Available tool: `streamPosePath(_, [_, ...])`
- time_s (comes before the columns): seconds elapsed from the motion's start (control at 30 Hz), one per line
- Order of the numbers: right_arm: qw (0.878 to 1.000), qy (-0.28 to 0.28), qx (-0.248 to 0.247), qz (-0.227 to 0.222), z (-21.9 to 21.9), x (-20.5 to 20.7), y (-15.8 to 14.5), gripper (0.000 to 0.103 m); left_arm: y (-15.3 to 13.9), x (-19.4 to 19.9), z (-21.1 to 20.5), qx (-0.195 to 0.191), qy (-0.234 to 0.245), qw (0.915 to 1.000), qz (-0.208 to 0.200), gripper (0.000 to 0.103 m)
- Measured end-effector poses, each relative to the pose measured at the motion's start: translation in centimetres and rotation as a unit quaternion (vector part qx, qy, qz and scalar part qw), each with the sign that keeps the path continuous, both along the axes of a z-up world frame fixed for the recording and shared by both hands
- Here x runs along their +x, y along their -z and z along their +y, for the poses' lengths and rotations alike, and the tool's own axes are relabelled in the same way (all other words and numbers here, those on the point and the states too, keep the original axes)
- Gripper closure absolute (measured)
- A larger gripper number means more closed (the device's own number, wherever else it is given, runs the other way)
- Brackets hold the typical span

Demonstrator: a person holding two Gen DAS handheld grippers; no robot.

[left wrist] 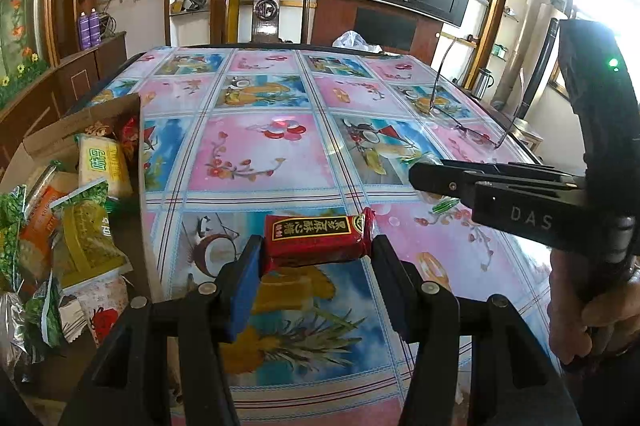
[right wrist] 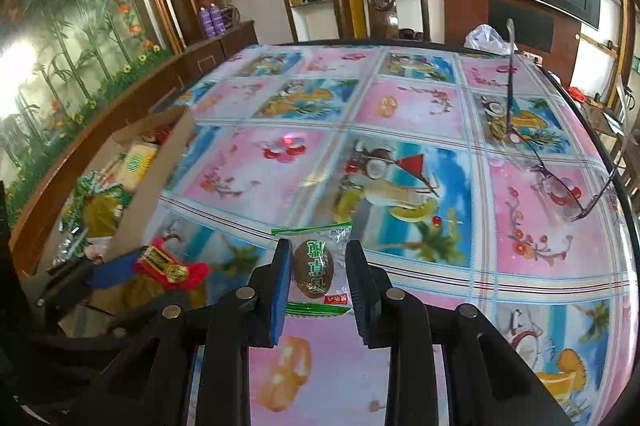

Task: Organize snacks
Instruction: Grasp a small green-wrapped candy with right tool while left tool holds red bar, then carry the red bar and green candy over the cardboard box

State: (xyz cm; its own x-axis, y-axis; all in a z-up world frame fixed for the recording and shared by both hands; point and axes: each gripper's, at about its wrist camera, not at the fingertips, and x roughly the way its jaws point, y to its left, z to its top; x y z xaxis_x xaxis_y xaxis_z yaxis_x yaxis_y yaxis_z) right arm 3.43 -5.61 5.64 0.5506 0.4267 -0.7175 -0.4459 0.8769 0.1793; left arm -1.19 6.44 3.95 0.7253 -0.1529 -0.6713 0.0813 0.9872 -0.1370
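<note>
My left gripper [left wrist: 316,246] is shut on a red snack packet [left wrist: 316,236] with gold lettering, held crosswise just above the tablecloth. The right wrist view shows the same red snack packet [right wrist: 168,266] in the left gripper [right wrist: 132,264] beside the box. My right gripper [right wrist: 318,250] is shut on a clear packet with green print [right wrist: 314,268] that holds a brown oval snack. From the left wrist view the right gripper [left wrist: 416,178] comes in from the right, bits of the clear packet [left wrist: 444,204] showing around its tips. An open cardboard box [left wrist: 100,114] of several snack packets stands at the table's left edge.
The table [right wrist: 420,106] wears a glossy pink and blue fruit-print cloth. A pair of eyeglasses [right wrist: 560,186] lies open at the right. A white plastic bag [left wrist: 354,40] and a wooden chair [left wrist: 266,6] are at the far edge. A hand [left wrist: 580,306] grips the right tool.
</note>
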Motion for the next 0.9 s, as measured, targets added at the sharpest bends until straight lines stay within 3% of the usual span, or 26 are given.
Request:
streamPosePath(0.23, [1.000,-0.012,-0.002,-0.001,1.4,-0.8,0.3,0.074,-0.3,-0.1,0.2,-0.001,-0.002,1.0000,-0.006,0.050])
streamPosePath(0.63, [0.999,0.021,0.032,-0.003,0.8,-0.6,-0.2,0.074,-1.7,-0.3,1.6,-0.030,-0.012,0.9990,-0.032,0.050])
streamPosePath(0.9, [0.999,0.010,0.050,-0.009,3.6,-1.9,-0.4,0.073,-3.4,-0.2,6.3,-0.054,-0.070,0.9944,-0.058,0.049])
